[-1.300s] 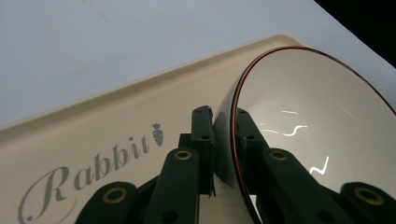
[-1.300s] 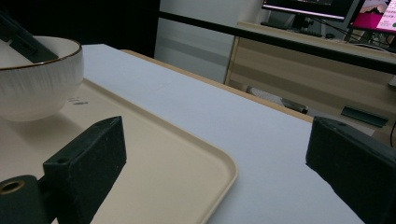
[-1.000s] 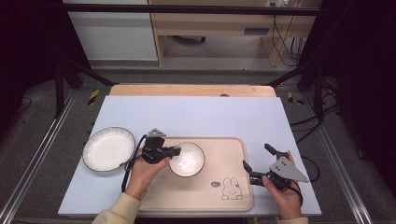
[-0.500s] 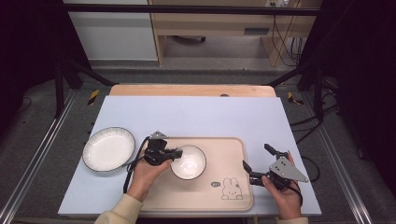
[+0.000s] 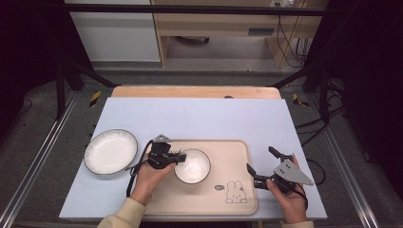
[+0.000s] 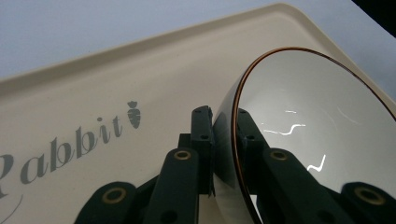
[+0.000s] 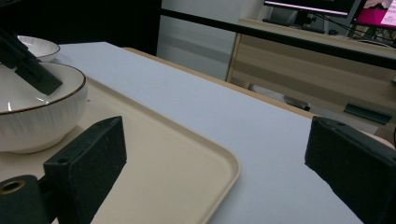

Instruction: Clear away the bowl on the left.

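Left tool (image 5: 177,156) clamped on bowl (image 5: 192,166) rim, one jaw inside, for placing on tray (image 5: 237,199). Right tool (image 5: 262,166) wide apart, idle, straddling tray edge.

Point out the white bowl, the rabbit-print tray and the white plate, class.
white bowl (image 5: 192,167), high view, its inner floor.
rabbit-print tray (image 5: 227,156), high view, bare surface right of the bowl.
white plate (image 5: 110,151), high view, its centre.
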